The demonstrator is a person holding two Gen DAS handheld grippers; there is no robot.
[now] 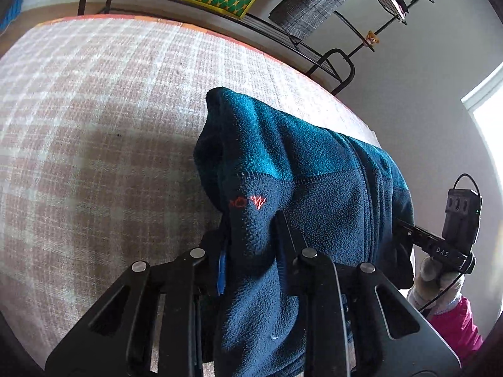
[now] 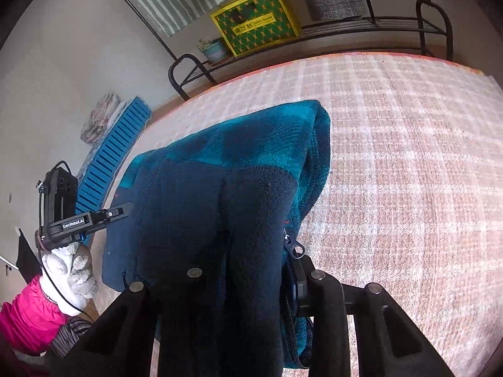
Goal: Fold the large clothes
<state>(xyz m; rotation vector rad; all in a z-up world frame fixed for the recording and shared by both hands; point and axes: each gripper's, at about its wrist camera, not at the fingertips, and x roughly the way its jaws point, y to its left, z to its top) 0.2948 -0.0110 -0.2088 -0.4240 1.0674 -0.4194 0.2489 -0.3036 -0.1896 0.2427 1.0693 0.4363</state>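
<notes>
Fleece fabric fills the space between my left gripper (image 1: 251,251) fingers: the jaws are clamped on the blue fleece jacket (image 1: 301,176) near its red embroidered logo (image 1: 248,203). My right gripper (image 2: 251,279) is likewise clenched on the same jacket, beside the zipper pull (image 2: 294,246). Jacket position: lifted and stretched between both grippers, hanging above the pink plaid bed cover (image 1: 94,119). Each gripper appears in the other's wrist view, held by a white-gloved hand (image 2: 72,270) with a pink sleeve (image 2: 28,317). Behind the bed stands a black metal rack (image 2: 377,25) carrying a green and yellow box (image 2: 254,20) and a potted plant (image 2: 213,48).
</notes>
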